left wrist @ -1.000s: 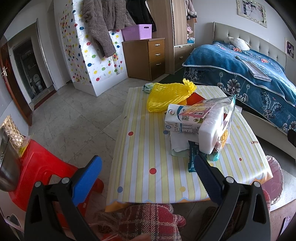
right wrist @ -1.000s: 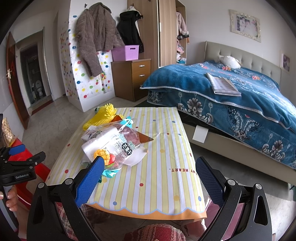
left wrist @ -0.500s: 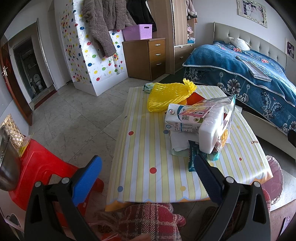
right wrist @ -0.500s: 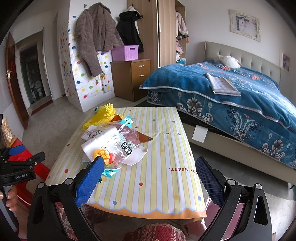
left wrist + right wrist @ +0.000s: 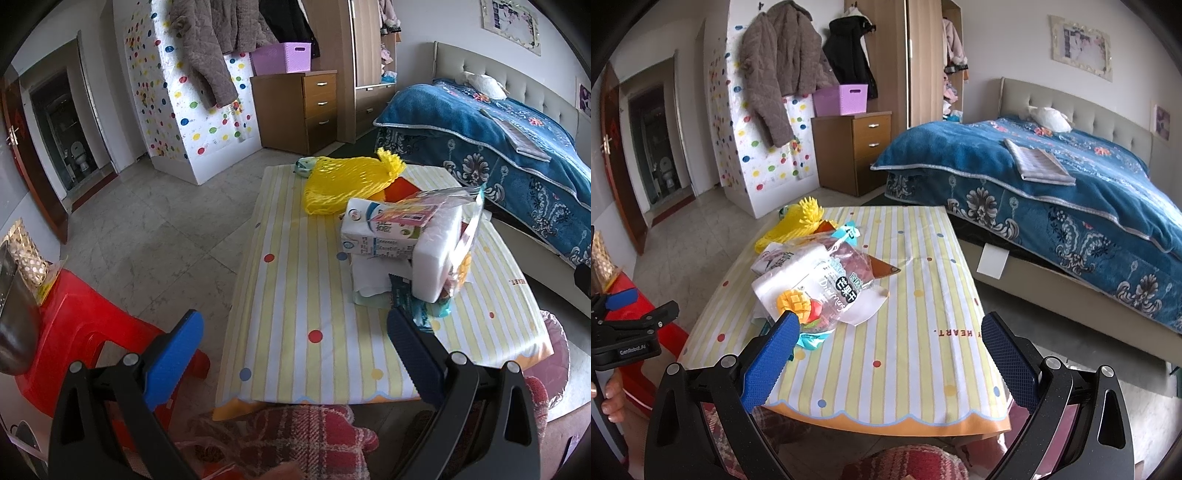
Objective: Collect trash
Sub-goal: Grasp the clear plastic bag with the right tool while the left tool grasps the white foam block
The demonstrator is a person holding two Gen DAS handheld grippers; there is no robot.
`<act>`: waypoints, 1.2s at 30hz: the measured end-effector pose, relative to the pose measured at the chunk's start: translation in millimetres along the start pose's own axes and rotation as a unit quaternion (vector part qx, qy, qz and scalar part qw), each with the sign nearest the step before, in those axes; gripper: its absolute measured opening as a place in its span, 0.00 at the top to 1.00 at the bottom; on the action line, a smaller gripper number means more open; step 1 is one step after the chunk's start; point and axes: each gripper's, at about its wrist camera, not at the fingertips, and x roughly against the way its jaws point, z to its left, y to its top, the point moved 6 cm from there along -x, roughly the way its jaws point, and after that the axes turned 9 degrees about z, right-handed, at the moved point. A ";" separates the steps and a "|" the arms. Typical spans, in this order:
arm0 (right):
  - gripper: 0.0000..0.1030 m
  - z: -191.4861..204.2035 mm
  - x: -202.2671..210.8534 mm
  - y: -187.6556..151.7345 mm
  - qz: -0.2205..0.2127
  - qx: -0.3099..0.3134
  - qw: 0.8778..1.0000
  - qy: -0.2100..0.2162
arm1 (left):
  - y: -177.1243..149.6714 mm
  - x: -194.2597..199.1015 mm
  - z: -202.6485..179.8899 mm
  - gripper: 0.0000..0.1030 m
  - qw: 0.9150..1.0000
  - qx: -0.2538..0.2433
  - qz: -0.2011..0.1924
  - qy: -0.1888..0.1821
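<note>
Yellow-and-white striped oilcloth with coloured dots covers the low table (image 5: 295, 295), and the trash sits heaped toward its left half as the right wrist camera sees it. At the far end lies a yellow foam-net fruit sleeve (image 5: 347, 181), bunched at one tip. Nearer is a white drink carton with printed labels (image 5: 380, 232) lying on its side, with a clear plastic snack bag printed with mango pictures (image 5: 827, 291) draped over it. A teal foil wrapper (image 5: 812, 336) pokes out from under the heap at its near edge; what else lies beneath is hard to tell.

Both tools are held short of the table. The left gripper (image 5: 295, 339) has its blue-padded fingers spread wide with nothing between them, aimed at the table's near-left corner. The right gripper (image 5: 886, 339) is likewise wide apart and holds nothing, hovering above the near scalloped edge of the cloth.

Beside the table on the left stands a red plastic stool (image 5: 85, 332). A bed with a blue floral blanket (image 5: 1052, 184) fills the right side of the room.
</note>
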 end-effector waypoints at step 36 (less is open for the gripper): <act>0.66 43.5 -106.5 44.4 0.095 -0.011 0.995 0.029 | 16.6 -35.7 -23.6 0.06 0.998 -0.040 -0.010 -0.054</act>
